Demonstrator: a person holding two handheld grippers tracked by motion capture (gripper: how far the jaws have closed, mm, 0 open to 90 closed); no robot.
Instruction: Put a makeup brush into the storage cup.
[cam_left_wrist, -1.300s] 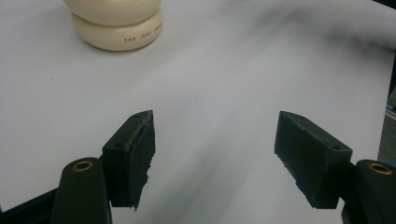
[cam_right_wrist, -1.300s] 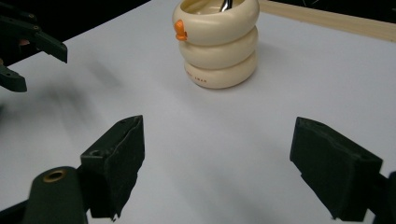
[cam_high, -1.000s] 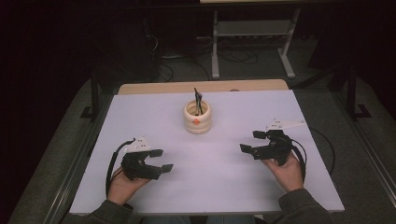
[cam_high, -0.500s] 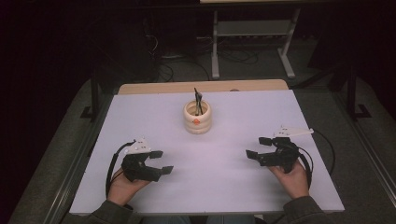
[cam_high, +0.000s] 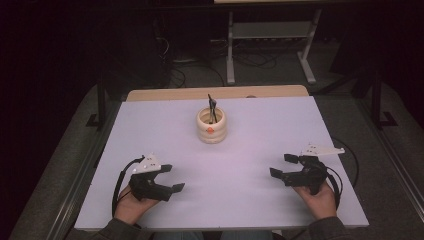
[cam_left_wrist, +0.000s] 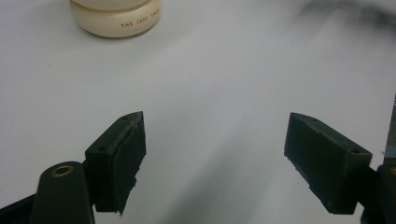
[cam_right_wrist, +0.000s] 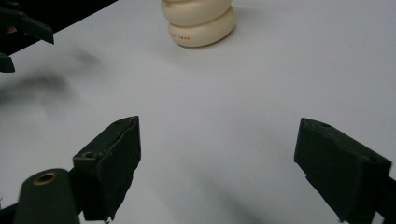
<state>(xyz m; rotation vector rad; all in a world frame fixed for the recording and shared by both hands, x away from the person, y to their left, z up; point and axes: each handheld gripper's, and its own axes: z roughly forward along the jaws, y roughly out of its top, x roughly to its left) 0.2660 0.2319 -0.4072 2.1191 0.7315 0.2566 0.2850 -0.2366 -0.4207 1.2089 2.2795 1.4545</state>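
A cream ribbed pot (cam_high: 211, 125) with black pens standing in it sits at the middle of the white table, toward the far side. My left gripper (cam_high: 172, 178) rests low at the near left, held by a hand. Its jaws have just been opening and stand wide apart with nothing between them (cam_left_wrist: 219, 154). My right gripper (cam_high: 280, 165) lies at the near right, also open and empty (cam_right_wrist: 219, 163). Both point inward toward the pot, whose base shows in the left gripper view (cam_left_wrist: 116, 18) and the right gripper view (cam_right_wrist: 198, 21).
The white tabletop (cam_high: 250, 130) ends in a wooden strip (cam_high: 215, 93) at the far edge. Beyond it on the dark floor stand a metal rack (cam_high: 270, 45) and loose cables. The other gripper (cam_right_wrist: 18, 32) shows at the upper left of the right gripper view.
The right hand has come back toward the near edge and sunk closer to the table. The left hand has stayed put and its jaws look slightly wider.
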